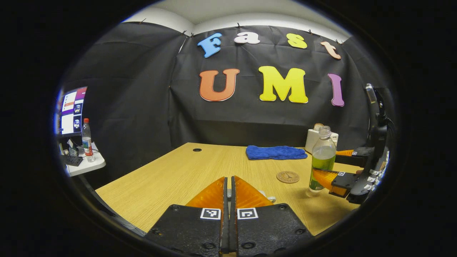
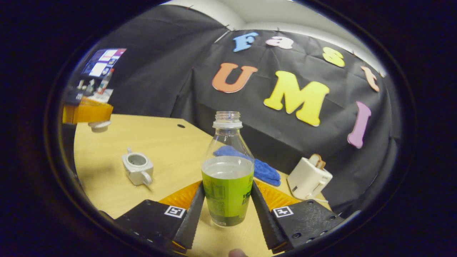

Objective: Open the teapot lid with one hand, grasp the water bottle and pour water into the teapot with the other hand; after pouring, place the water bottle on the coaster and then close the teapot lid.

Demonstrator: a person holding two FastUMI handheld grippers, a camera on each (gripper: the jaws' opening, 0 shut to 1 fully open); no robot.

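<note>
The water bottle (image 2: 227, 171) is clear plastic with a green label around its lower half, its cap off and its neck open; water reaches to just above the label. It stands upright on the wooden table (image 2: 167, 142), toward the table's right side. In the right gripper view the right claw (image 2: 227, 200) has one finger on each side of the label, both fingers pressed against it, so the claw is pinching the bottle low on its body. In the left gripper view the same bottle (image 1: 322, 159) stands with that claw (image 1: 326, 167) reaching in from the table's right edge.

The teapot (image 2: 137, 170) is small and white, with its top open and its handle turned toward the near edge; it sits on the table to the left of the bottle, well apart from it. The left claw (image 2: 93, 119) hangs above the table's left side with the white teapot lid (image 2: 99, 125) pinched under its tips. In the left gripper view this claw (image 1: 229, 189) has its fingers pressed nearly together.

The round brown coaster (image 1: 287, 177) lies flat just left of the bottle. A blue cloth (image 1: 275, 152) lies near the far edge, and a white toaster (image 2: 309, 177) stands at the far right corner.
</note>
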